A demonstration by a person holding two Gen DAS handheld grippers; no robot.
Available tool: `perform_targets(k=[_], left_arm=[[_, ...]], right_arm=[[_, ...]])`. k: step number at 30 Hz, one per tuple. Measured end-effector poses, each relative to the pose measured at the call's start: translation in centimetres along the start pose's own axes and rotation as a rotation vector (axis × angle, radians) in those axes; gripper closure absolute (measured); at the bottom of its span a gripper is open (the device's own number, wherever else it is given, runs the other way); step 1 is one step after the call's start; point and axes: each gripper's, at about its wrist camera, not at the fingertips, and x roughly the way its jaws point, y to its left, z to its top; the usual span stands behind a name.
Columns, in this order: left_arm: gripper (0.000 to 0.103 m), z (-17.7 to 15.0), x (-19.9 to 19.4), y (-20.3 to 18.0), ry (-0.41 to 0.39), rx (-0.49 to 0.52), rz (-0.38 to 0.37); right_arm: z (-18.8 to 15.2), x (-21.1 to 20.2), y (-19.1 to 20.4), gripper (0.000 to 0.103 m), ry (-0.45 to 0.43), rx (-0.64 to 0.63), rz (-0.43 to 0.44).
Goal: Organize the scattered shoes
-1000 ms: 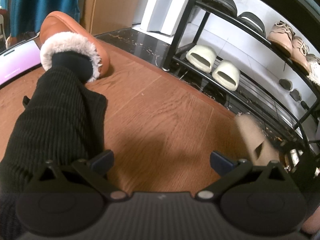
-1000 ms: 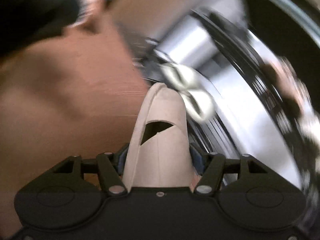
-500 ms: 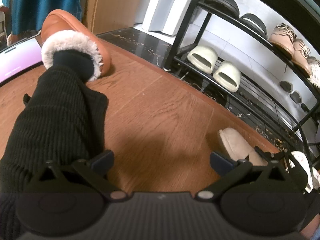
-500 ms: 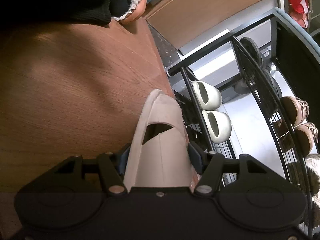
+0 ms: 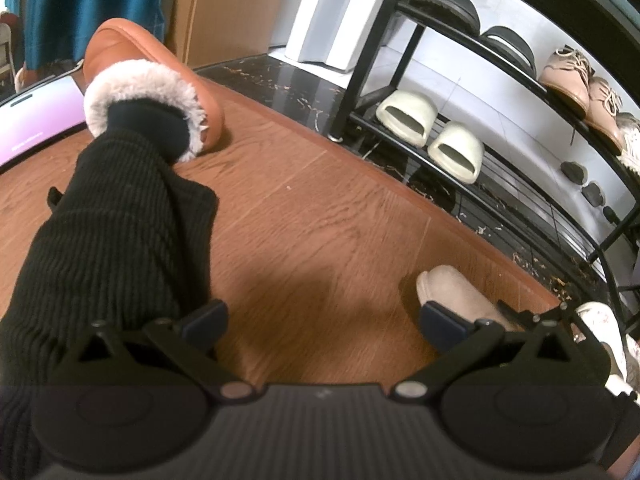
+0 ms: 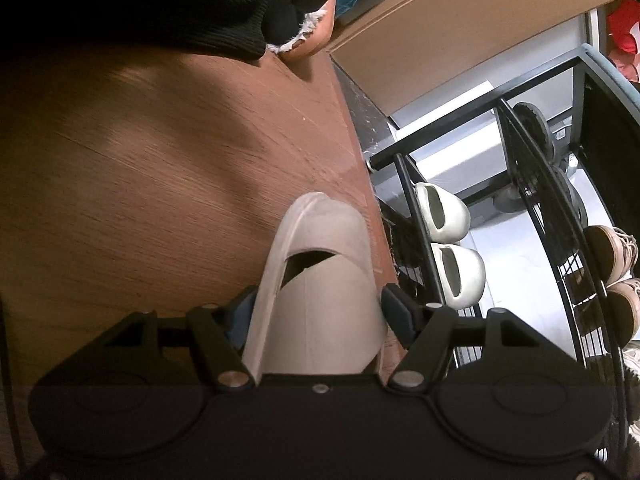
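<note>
Now the right gripper's [image 6: 316, 312] jaws have just been opened off the beige slipper [image 6: 320, 280], released at the floor's [image 6: 160, 184] edge beside the shoe rack [image 6: 404, 188].

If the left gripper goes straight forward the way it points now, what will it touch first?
Probably the bare wooden floor: the open left gripper points down at it with nothing between. Depth is hard to judge.

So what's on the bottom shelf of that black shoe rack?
On the shoe rack's bottom shelf sits a pair of cream slippers side by side, openings facing out. The rest of the visible shelf looks bare; its far right end is hidden behind the tool.
</note>
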Motion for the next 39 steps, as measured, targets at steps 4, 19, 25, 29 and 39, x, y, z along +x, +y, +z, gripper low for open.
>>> perform_targets(k=[4, 19, 25, 29, 39], left_arm=[[0.001, 0.0, 0.0, 0.0, -0.001, -0.003, -0.001], [0.001, -0.1, 0.2, -0.1, -0.001, -0.01, -0.004], [0.001, -0.1, 0.0, -0.1, -0.011, 0.008, -0.002], [0.001, -0.1, 0.0, -0.1, -0.013, -0.001, -0.003], [0.001, 0.0, -0.2, 0.1, -0.016, -0.009, -0.013]], right_arm=[[-0.4, -0.9, -0.2, 0.021, -0.001, 0.065, 0.095], [-6.1, -3.7, -10.8, 0.001, 0.194, 1.494, 0.261], [-10.9, -2.0, -9.7, 0.0, 0.447, 2.39, 0.385], [-10.7, -0.6, -8.2, 0.0, 0.606, 2.65, 0.424], [-11.7, 1.3, -5.4, 0.0, 0.798, 2.878, 0.15]])
